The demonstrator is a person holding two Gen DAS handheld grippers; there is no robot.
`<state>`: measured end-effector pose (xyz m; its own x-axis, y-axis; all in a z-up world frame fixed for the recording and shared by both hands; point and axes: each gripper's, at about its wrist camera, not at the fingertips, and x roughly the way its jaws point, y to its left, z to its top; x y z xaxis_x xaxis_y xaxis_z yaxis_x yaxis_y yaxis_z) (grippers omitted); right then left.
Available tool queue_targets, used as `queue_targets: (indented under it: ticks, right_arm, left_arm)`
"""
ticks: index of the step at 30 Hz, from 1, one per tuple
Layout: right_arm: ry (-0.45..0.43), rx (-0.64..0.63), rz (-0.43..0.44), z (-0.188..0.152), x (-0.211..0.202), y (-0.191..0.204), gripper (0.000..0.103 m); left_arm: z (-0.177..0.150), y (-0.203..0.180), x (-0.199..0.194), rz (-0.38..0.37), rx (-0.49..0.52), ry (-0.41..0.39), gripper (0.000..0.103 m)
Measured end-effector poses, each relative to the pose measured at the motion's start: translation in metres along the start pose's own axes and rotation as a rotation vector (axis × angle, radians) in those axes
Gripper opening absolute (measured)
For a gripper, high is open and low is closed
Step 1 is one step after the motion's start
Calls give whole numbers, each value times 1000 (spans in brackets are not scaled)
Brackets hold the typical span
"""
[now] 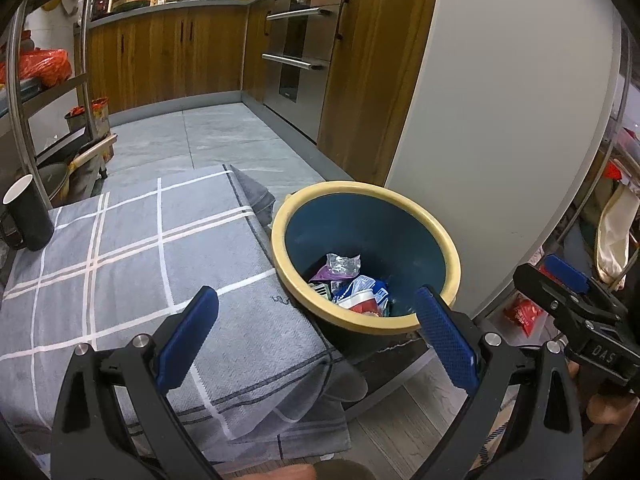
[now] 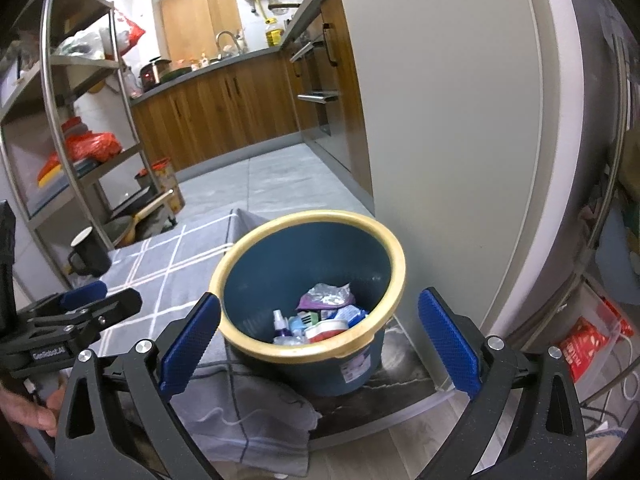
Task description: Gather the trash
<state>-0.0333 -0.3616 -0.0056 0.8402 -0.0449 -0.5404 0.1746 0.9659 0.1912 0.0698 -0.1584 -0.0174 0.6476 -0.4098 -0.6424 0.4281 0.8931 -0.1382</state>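
Note:
A blue trash bin with a yellow rim (image 1: pixel 432 224) (image 2: pixel 394 248) stands on the floor beside the cloth-covered table. Inside lie several pieces of trash (image 1: pixel 352 284) (image 2: pixel 320 316): wrappers, a small spray bottle, a red and white tub. My left gripper (image 1: pixel 316 324) is open and empty, over the table's right edge next to the bin. My right gripper (image 2: pixel 318 328) is open and empty, just above the bin's near rim. The right gripper also shows in the left wrist view (image 1: pixel 560 280), and the left gripper in the right wrist view (image 2: pixel 100 300).
A grey checked cloth (image 1: pixel 132 256) (image 2: pixel 172 264) covers the table. A black mug (image 1: pixel 28 216) (image 2: pixel 88 256) stands at its far left. A white fridge (image 1: pixel 500 120) (image 2: pixel 448 120) rises right behind the bin. A metal shelf rack (image 2: pixel 80 120) stands left. Wooden cabinets (image 1: pixel 168 56) line the back.

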Motion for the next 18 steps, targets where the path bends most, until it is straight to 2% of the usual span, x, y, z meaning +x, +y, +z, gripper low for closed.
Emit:
queue_targets:
  ticks: [18]
  right_arm:
    - [1,5,4,2,-1,-1,98]
  left_arm:
    - [-4,-6,0,-13,37,6,97]
